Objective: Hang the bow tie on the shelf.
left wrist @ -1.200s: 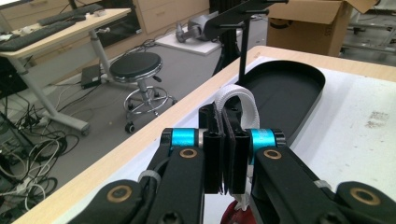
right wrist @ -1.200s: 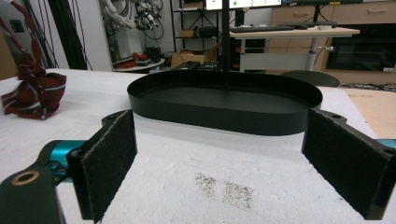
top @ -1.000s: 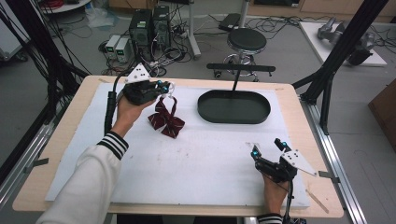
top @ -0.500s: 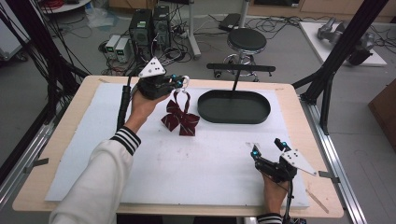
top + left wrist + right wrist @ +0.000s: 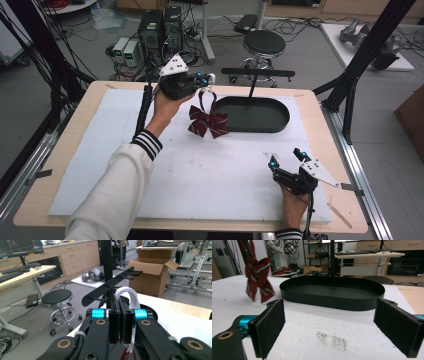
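Starting nearest the person: the right gripper is sitting low at the near right of the white foam sheet, jaws spread wide and gripping nothing, so it's looking like it's just waiting. Further out, the left gripper is hanging over the far left of the sheet with its jaws pressed together on the white strap loop, and the dark red bow is dangling below it, clear of the sheet. Just beyond that are the black oval tray and its hanger rack with pegs. My read: the pickup is done, and the hanging is what's left. The loop isn't over any peg yet, and the bow isn't in the tray either.
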Tool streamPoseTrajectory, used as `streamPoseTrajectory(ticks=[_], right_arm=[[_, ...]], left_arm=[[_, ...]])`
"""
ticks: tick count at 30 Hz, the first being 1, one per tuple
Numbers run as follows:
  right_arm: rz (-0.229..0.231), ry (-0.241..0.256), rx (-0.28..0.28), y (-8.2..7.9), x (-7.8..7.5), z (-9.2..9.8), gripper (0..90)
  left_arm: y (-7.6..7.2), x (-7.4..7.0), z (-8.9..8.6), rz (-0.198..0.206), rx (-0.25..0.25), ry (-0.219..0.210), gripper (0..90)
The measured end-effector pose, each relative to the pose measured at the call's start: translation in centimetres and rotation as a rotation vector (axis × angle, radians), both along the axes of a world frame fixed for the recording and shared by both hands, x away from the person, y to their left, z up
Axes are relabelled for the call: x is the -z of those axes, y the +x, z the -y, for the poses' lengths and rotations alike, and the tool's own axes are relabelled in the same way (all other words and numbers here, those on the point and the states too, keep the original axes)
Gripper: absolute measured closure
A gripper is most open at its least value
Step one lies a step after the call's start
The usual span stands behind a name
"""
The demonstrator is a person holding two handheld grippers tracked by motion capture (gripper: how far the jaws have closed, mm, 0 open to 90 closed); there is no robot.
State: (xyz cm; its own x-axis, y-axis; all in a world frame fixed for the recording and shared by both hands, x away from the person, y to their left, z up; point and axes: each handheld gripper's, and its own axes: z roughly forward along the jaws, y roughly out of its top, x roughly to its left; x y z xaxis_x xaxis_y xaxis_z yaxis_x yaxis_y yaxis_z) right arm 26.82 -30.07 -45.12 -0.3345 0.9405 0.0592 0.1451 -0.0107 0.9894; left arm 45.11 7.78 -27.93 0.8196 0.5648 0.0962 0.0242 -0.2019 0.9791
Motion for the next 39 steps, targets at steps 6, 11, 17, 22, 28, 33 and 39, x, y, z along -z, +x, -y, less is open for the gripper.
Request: streamPoseTrajectory(ticks=[6, 11, 17, 22, 28, 33, 39], right_arm=[[0.000, -0.003, -0.001, 0.0, 0.0, 0.0, 9.3], [-0.006, 0.006, -0.002, 0.0, 0.0, 0.0, 9.4], [-0.006, 0.007, -0.003, 0.0, 0.0, 0.1, 9.4], [-0.006, 0.006, -0.006, 0.0, 0.0, 0.1, 9.4], [-0.005, 0.005, -0.004, 0.0, 0.0, 0.1, 9.4], [-0.005, 0.005, -0.004, 0.0, 0.0, 0.1, 9.4], [-0.004, 0.006, -0.004, 0.0, 0.0, 0.1, 9.4]], left_arm=[[0.5, -0.5, 1.3, -0.001, 0.014, -0.027, 87.6], [1.0, -1.3, 2.5, 0.008, 0.030, -0.036, 87.6], [2.0, -1.6, 3.6, 0.016, 0.023, -0.039, 87.6], [2.8, -1.7, 4.3, 0.030, 0.016, -0.052, 87.6], [4.0, -1.1, 4.8, 0.024, -0.011, -0.059, 87.6], [4.8, -0.5, 5.0, 0.026, -0.031, -0.071, 87.6], [5.7, 0.7, 5.2, -0.011, -0.057, -0.090, 87.6]])
